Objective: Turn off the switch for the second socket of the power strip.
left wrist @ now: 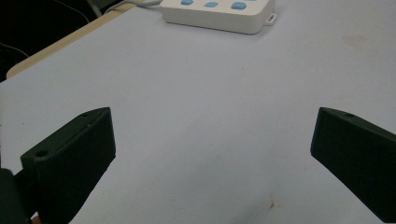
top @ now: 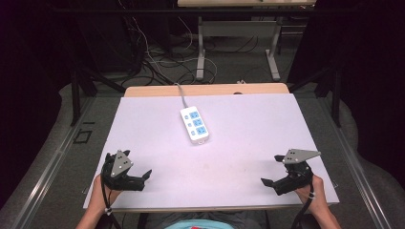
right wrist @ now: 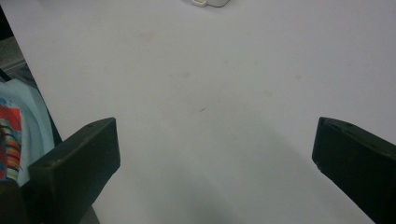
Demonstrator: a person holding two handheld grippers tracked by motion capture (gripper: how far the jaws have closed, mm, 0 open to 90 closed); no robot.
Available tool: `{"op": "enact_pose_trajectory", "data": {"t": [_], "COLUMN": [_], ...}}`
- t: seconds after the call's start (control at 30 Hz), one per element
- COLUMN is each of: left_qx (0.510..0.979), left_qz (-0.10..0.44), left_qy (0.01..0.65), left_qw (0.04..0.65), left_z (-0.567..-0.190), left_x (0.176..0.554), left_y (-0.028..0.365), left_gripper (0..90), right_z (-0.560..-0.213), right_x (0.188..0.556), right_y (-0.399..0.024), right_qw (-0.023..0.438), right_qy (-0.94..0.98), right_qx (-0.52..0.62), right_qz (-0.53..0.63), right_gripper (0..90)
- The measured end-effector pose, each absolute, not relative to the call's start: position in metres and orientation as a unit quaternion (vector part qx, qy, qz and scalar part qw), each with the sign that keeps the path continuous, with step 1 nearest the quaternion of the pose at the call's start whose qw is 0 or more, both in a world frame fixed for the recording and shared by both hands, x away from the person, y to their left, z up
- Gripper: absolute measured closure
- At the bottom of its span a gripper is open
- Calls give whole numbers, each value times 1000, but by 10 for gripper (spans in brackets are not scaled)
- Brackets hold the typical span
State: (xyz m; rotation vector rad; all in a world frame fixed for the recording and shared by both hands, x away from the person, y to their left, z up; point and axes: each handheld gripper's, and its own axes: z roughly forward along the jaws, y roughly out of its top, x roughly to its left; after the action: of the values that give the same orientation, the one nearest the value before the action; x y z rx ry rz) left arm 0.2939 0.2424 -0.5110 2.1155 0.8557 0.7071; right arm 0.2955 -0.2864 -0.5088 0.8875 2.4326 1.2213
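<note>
Power strip, white with blue sockets, lies flat toward the far middle of the white counter in the high view, its cord running off the far edge. Left claw and right claw rest near the front corners, well apart from it (each held in a hand).

From the left gripper view, the jaws stand spread wide with nothing between them, and the strip sits ahead at the top.

From the right gripper view, the jaws are likewise spread and empty; one end of the strip peeks in at the top edge.
</note>
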Motion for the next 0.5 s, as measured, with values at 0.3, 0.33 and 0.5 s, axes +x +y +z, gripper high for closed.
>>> {"op": "enact_pose_trajectory", "data": {"t": [0.3,0.33,0.5], "left_qx": [821,820,824], "left_qz": [275,275,271], "left_qy": [337,338,338], "left_qw": [370,370,365], "left_z": [-508,-508,-507], "left_x": [301,302,308], "left_y": [240,239,236], "left_gripper": [0,0,0], "right_z": [-509,-509,-509], "right_x": [296,296,296], "right_y": [-286,-286,-286], "right_qw": [138,137,134], "right_qy": [841,841,844], "right_qx": [308,308,309], "right_qz": [424,424,418], "right_gripper": [5,6,7]}}
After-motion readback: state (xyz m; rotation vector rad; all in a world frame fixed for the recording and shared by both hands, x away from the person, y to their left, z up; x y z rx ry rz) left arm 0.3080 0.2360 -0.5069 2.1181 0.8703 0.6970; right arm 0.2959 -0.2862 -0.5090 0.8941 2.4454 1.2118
